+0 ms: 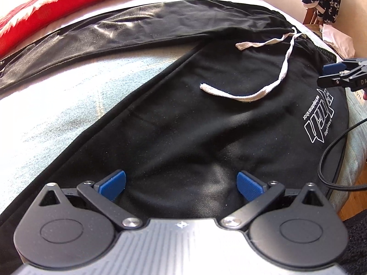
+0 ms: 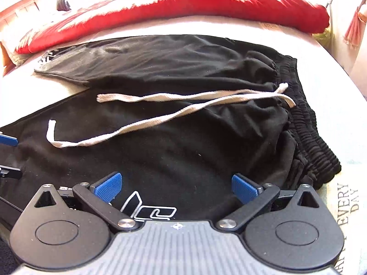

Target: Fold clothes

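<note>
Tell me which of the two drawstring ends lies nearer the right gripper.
The longer, curled drawstring end, lying low on the black sweatpants towards the right gripper. The other drawstring end lies straighter and farther up, towards the red pillow.

Home bedroom: bed w/ pale bedspread, red pillow, clothes lying around.

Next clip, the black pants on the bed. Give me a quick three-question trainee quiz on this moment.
1. True or false: the left gripper is clamped on the black pants.
2. What colour is the drawstring? A) white B) red C) blue
3. Fill in: the right gripper hovers over the printed ____ on the pants.

Key: 1 false, both grippers are open and hold nothing. 2 A. 3 logo.
</note>
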The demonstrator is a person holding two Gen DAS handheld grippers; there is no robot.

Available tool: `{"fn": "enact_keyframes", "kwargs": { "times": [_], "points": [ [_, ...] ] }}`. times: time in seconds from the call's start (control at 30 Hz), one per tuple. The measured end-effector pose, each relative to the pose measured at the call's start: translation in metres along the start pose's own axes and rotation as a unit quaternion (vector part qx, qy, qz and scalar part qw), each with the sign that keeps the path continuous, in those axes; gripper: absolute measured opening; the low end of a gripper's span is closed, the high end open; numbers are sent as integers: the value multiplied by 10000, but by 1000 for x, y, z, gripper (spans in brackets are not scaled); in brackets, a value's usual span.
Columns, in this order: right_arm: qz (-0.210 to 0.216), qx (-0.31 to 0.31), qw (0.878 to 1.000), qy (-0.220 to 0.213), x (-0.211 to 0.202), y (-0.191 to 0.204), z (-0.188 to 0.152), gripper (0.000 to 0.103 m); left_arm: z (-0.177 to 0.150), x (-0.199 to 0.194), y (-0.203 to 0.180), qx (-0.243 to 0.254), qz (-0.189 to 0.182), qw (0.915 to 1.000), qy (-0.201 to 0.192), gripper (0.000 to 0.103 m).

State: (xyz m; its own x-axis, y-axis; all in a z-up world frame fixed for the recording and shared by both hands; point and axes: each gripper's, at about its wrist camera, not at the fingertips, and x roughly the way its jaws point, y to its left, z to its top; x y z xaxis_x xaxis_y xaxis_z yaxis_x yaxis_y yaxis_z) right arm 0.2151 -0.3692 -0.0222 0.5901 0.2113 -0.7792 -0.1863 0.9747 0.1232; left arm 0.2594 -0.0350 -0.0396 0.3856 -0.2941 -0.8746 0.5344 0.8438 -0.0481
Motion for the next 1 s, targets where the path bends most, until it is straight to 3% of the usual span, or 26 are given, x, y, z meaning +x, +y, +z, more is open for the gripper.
{"fn": "enact_keyframes", "kwargs": {
  "times": [0.37,0.53,0.67,0.77,0.93,1.0],
  "points": [
    [248,-360,9981,423,-7,-3,-6,103,-2,0,1,-45,52,10000,-51,103],
    [1340,-402,9899,236,12,26,26,103,1,-6,-2,-39,215,9998,-16,102],
    [2226,-430,9739,76,28,50,52,103,-5,-23,1,56,798,9968,-93,102],
    [2591,-883,9613,325,55,90,61,103,-12,-39,14,-217,1103,9935,-186,102],
    [2946,-1109,9458,797,90,130,65,103,-27,-58,36,-909,1461,9844,-363,102],
    [3434,-1102,9274,988,90,140,65,103,-33,-63,43,-1158,1522,9806,-429,102]
  ]
}}
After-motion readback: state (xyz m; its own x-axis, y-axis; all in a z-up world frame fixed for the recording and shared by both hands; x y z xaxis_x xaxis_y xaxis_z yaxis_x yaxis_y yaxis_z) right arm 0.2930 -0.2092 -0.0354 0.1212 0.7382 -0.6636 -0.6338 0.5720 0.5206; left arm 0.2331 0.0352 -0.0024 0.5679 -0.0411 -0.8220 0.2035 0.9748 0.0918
